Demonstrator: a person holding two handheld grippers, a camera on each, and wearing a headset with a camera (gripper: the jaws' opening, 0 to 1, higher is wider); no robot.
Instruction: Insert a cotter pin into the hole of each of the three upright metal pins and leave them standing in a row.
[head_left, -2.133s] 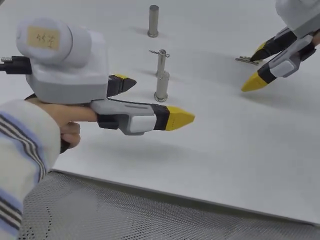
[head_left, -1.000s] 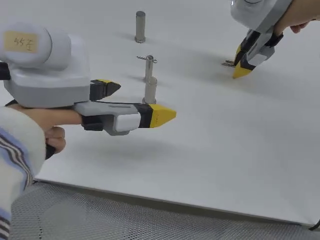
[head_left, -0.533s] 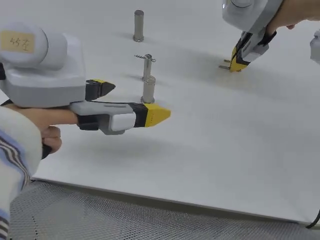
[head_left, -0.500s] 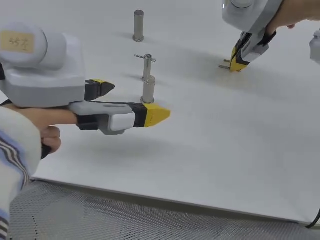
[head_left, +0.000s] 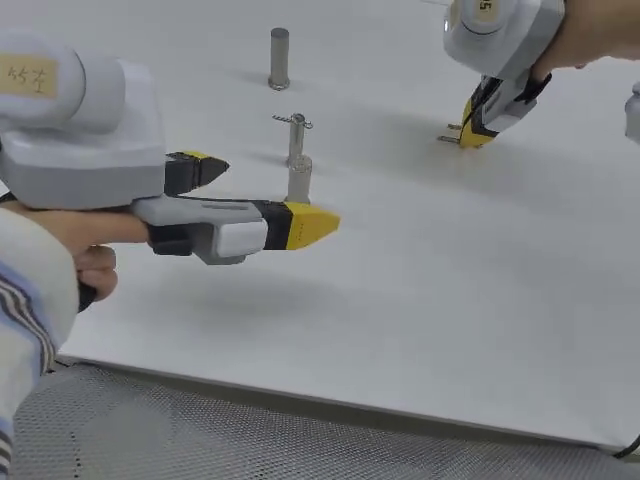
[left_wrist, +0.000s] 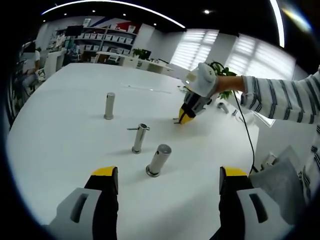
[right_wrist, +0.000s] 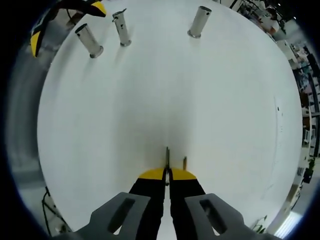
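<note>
Head view: your right gripper (head_left: 472, 133) pinches a thin steel cotter pin (head_left: 449, 136) far right; the row stands to its left.
Near left, your left gripper (head_left: 278, 192) hovers with yellow-tipped jaws wide apart, just beside the nearest grey upright metal pin (head_left: 299, 180), which is bare. Behind it the middle pin (head_left: 296, 148) already carries a wire cotter (head_left: 292, 120); the far pin (head_left: 279, 58) is bare too. At the right, the jaws are pressed together on the steel cotter pin down at the white table (head_left: 450, 300). Its long axis pokes leftward from the tips, toward the row, well apart. Your left gripper is nearer the bare pins.
</note>
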